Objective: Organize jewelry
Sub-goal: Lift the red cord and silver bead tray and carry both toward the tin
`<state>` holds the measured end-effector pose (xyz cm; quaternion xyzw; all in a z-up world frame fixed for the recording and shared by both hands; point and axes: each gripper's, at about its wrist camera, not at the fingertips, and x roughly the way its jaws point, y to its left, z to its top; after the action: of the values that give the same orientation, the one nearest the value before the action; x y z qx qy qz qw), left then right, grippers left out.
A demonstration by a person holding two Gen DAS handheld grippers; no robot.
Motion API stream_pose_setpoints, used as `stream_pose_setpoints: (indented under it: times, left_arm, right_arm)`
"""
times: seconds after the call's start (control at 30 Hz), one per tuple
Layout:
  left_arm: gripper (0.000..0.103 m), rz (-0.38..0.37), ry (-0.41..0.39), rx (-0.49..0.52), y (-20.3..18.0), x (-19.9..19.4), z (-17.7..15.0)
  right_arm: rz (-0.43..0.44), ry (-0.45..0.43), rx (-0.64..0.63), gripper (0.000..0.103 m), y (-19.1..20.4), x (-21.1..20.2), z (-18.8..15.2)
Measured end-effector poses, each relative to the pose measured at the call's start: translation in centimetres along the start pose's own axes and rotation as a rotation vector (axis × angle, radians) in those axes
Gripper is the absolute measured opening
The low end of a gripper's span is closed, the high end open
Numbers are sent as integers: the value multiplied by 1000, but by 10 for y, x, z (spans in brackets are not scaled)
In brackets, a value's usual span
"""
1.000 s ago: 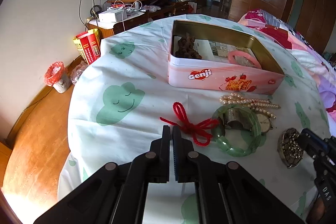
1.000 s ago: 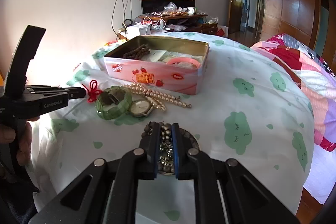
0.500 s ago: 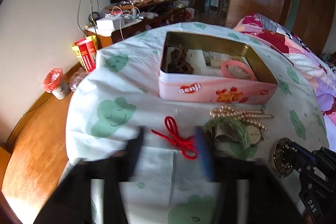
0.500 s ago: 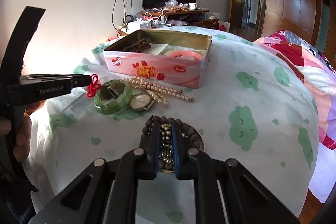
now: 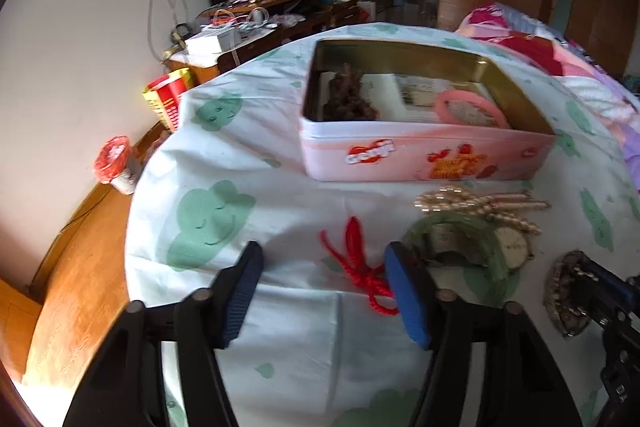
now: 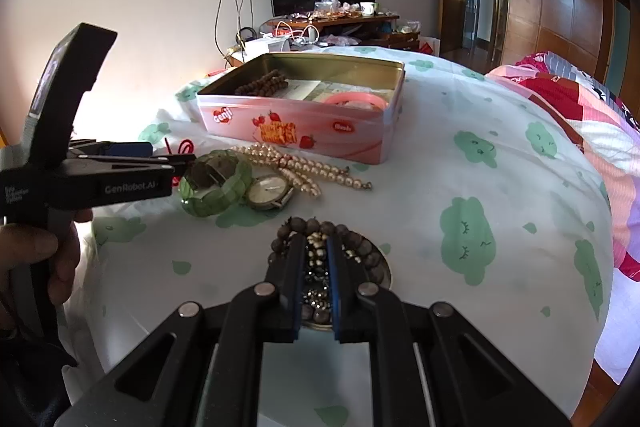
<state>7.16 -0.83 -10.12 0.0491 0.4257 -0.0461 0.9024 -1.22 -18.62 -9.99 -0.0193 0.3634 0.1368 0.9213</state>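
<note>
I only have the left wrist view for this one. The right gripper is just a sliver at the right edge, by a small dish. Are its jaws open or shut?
Observer: Shut. The right wrist view shows the right gripper over the dish, jaws almost together. I can't tell whether it grips anything.
Reviewer: What's in the dish?
Observer: A dark bead strand curled along the rim, with small shiny beads in the middle.
Reviewer: Is the left gripper touching anything besides the red cord?
Observer: From the side, its nearer fingertip sits right against the green bracelet. Its jaws have just been closing, and the cord lies between them unpinched.
</note>
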Motion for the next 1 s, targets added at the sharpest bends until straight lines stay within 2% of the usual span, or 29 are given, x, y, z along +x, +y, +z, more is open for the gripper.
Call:
stream_pose_setpoints:
  times: [0.03, 0.07, 0.1, 0.23, 0.6, 1.0]
  left_arm:
    - [37, -1, -3, 7, -1, -1, 0]
    - [14, -19, -1, 14, -1, -1, -1]
    - [4, -57, 9, 10, -1, 0, -1]
    - [2, -107, -6, 9, 2, -7, -4]
    - [1, -75, -138, 25, 12, -54, 11]
    - [1, -101, -202, 68, 4, -85, 33]
  right_arm:
    - [1, 0, 1, 13, 0, 0, 0]
    - [1, 0, 2, 13, 0, 0, 0]
    - [1, -1, 2, 13, 0, 0, 0]
    - [1, -10, 2, 13, -1, -1, 0]
    - [-17, -66, -4, 13, -4, -17, 8]
    - [-25, -128, 2, 13, -14, -38, 26]
